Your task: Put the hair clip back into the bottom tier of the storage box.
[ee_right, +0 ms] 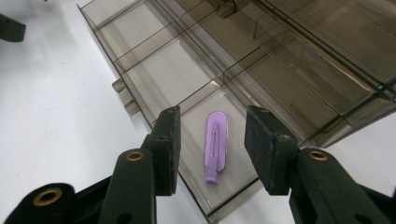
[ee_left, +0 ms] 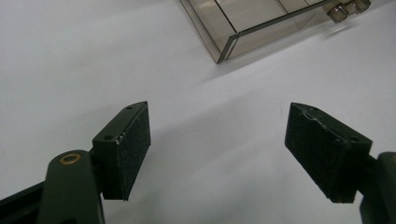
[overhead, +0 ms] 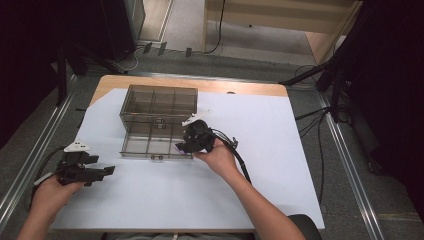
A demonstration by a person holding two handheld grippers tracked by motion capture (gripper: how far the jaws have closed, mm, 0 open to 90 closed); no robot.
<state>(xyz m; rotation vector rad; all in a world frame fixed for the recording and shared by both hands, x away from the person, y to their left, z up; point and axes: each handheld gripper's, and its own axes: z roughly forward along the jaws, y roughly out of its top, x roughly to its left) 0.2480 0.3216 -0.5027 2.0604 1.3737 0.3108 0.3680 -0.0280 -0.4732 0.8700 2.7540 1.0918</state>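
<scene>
Right gripper view: slim lilac clip point(ee_right: 215, 145) in smoky clear box point(ee_right: 140, 56).

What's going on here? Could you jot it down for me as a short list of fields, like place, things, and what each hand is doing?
place: table under a white sheet
box: clear smoky organiser box, drawer pulled out toward the person
drawer compartments: the near end one holds a purple clip, lying flat
right gripper: above the drawer, fingers apart on either side of the clip, not pressing it
left gripper: off to the side over bare sheet, fingers wide apart, nothing between them
</scene>
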